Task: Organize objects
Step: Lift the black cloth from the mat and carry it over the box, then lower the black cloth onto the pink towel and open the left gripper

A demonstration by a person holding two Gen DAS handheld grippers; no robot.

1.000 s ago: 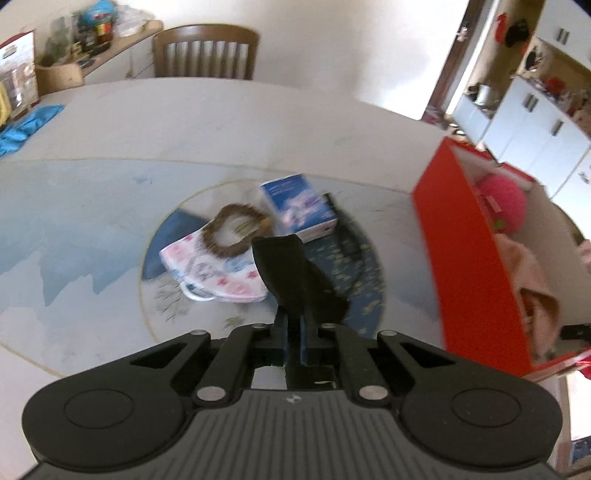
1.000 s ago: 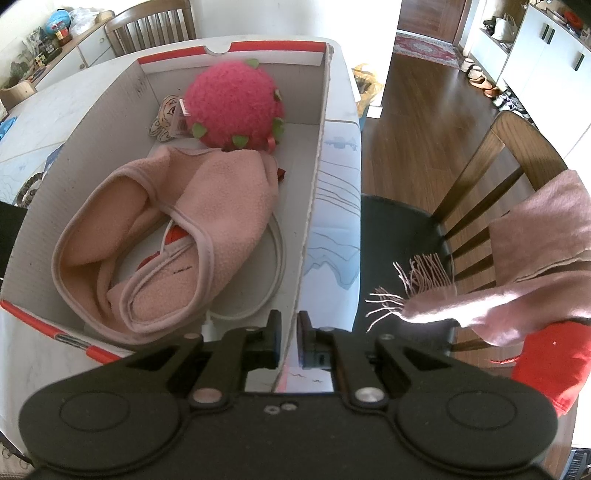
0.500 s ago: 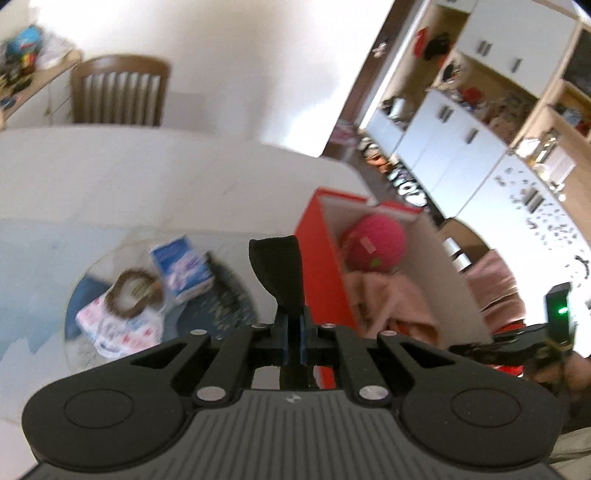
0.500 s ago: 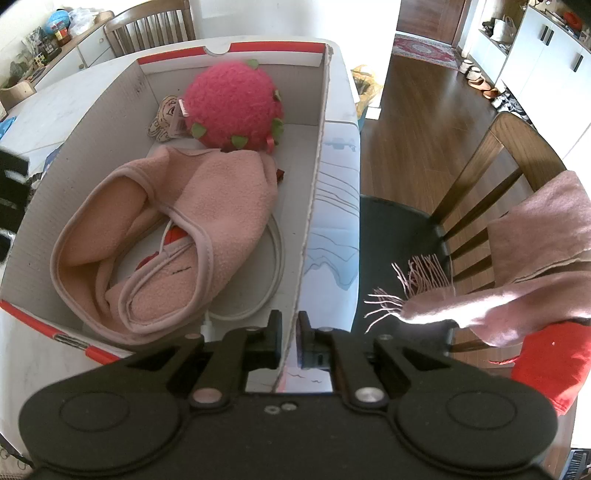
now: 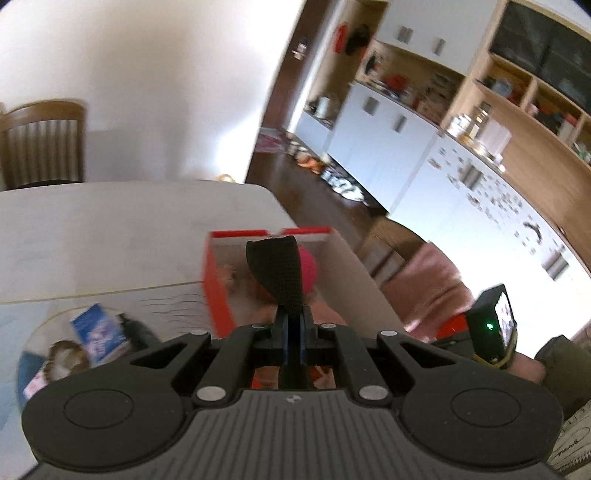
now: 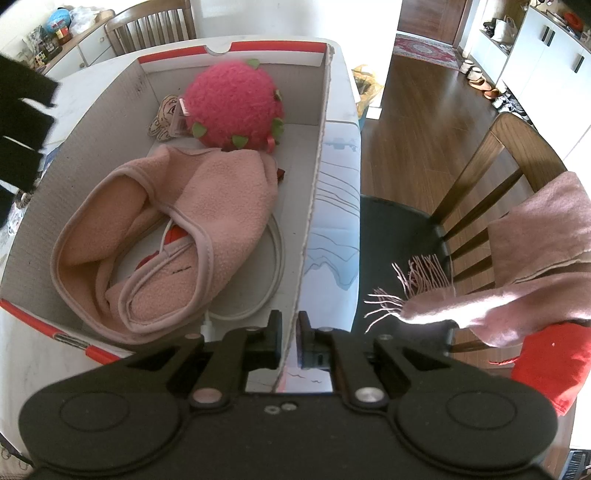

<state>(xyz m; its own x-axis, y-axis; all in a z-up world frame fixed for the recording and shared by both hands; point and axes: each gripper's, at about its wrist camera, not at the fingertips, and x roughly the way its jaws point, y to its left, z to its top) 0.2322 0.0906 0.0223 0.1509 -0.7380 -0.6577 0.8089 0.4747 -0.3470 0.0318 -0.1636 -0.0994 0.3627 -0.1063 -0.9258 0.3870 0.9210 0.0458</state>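
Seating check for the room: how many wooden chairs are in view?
2: one wooden chair beyond the table's far end, another wooden chair right of the box, pink scarf draped over it. Others may be hidden.

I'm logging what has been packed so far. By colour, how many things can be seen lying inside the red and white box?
Seen from the right wrist, inside the box:
Bright pink: 1, plush ball
Pale pink: 1, fleece garment
White: 1, cable
Beige: 1, small cartoon-face item
Total: 4
Anything under the fleece is hidden.
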